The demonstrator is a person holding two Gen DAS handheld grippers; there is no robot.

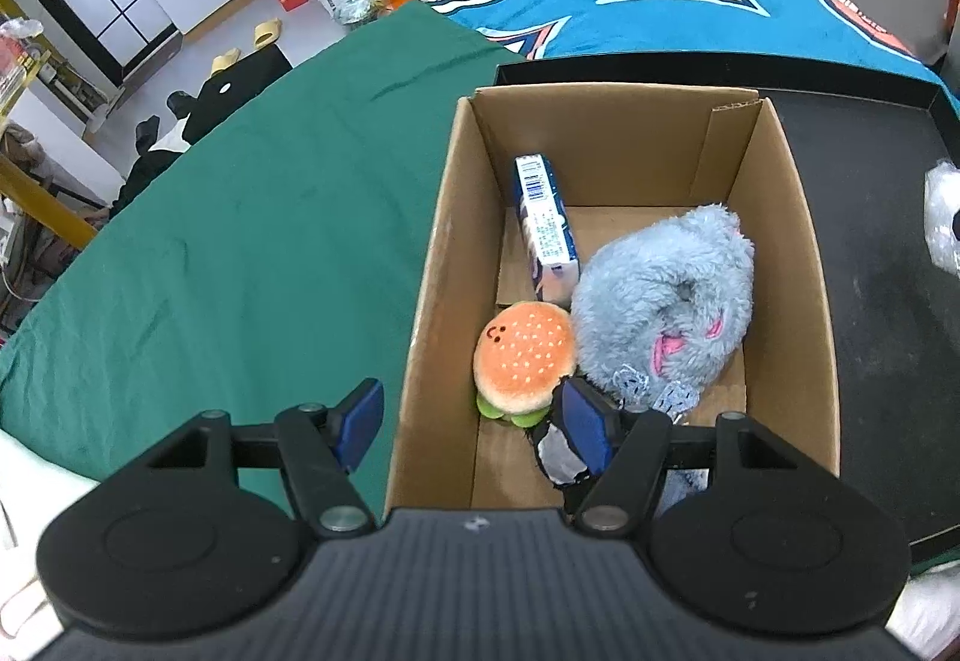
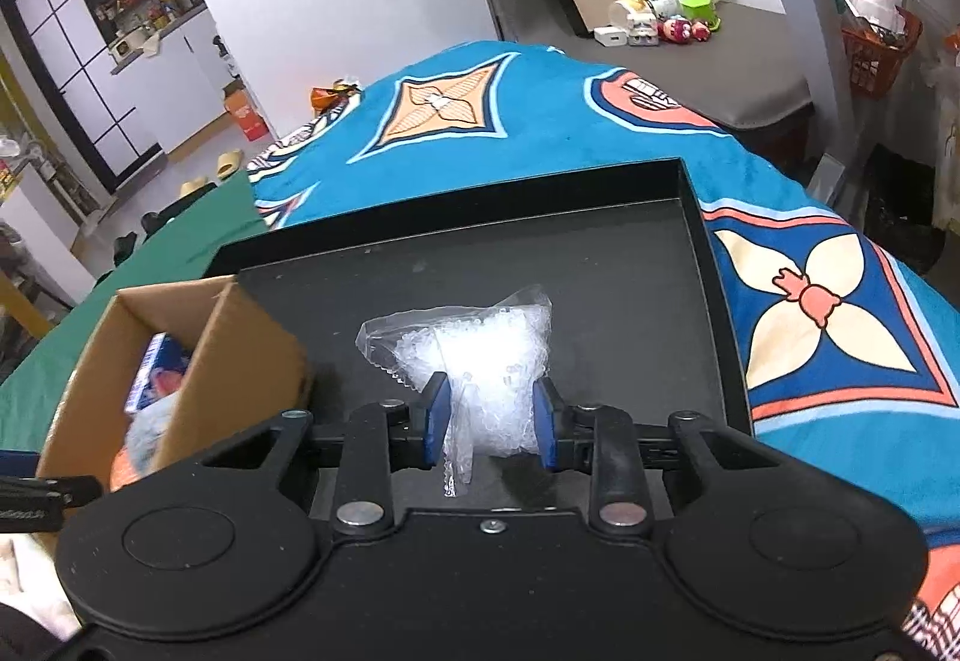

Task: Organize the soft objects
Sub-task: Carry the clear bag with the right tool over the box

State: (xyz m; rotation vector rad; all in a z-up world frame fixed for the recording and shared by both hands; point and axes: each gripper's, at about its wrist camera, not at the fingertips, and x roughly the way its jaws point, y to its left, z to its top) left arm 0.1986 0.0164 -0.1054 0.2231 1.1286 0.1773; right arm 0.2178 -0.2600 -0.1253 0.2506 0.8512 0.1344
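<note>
Room: a cluttered living space with white cabinets; a bed carries a bright blue patterned blanket [image 2: 540, 121] beside a green cloth [image 1: 240, 217].
Surface: a shallow black tray [image 2: 690, 217] with a low raised rim lies on the bed.
Task's thing: a clear bubble-wrap bag [image 2: 474, 355], crinkled and glossy, sits over the middle of the tray.
Right gripper [image 2: 492, 415]: its blue pads are closed against the bag's near end, pinching it from both sides.
Handling: it looks very light, soft and springy, likely slippery. A grip across the bunched middle should hold better than the loose edge.
Cardboard box [image 1: 798, 217]: open-topped, stiff and matte brown, on the tray's left part, just beside the bag.
Box contents: a fluffy blue plush [image 1: 666, 301], a burger plush [image 1: 525, 355], and an upright carton [image 1: 546, 223] at the left wall.
Left gripper [image 1: 480, 421]: fingers spread wide over the box's near left wall, holding nothing.
</note>
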